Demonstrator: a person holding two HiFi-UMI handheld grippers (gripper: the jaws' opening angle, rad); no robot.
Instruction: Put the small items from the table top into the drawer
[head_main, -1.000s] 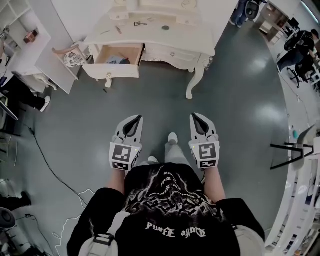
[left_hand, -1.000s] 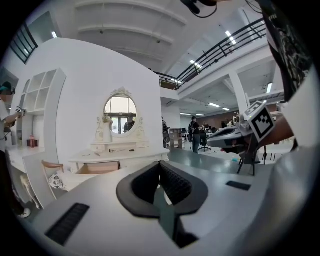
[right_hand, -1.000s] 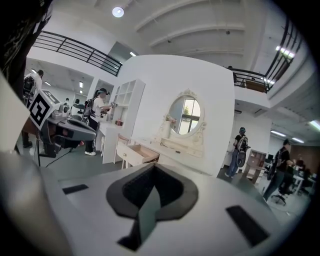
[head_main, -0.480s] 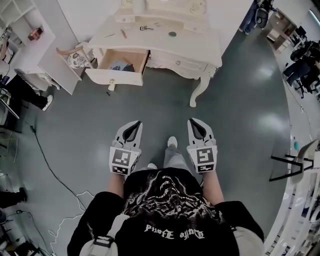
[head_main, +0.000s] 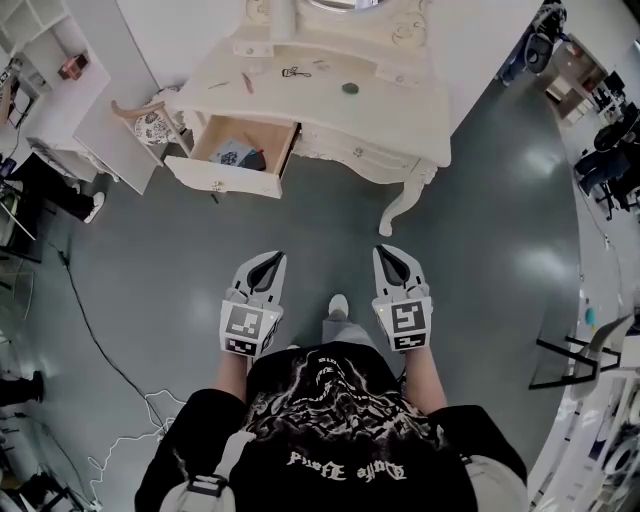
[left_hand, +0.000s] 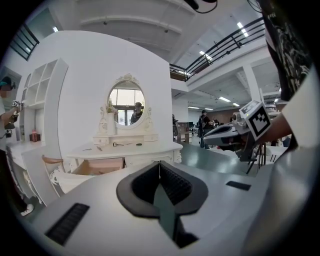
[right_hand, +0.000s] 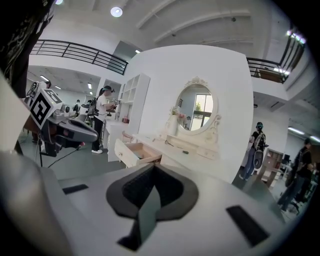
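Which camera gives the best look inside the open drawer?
Head view: it looks down into the drawer, showing things inside. Both gripper views see it from low and far, showing only front and inner walls.

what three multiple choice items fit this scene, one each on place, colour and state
1. In the head view, the open drawer sits at which part of the dressing table? A right end, B left end, C middle.
2. The dressing table is: A cream, B black, C red.
3. The right tool is: A wide open, B shut on a pen, C shut and empty.
Answers: 1 B, it juts out under the left end; 2 A, top and legs are cream; 3 C, its jaws meet with nothing between them.
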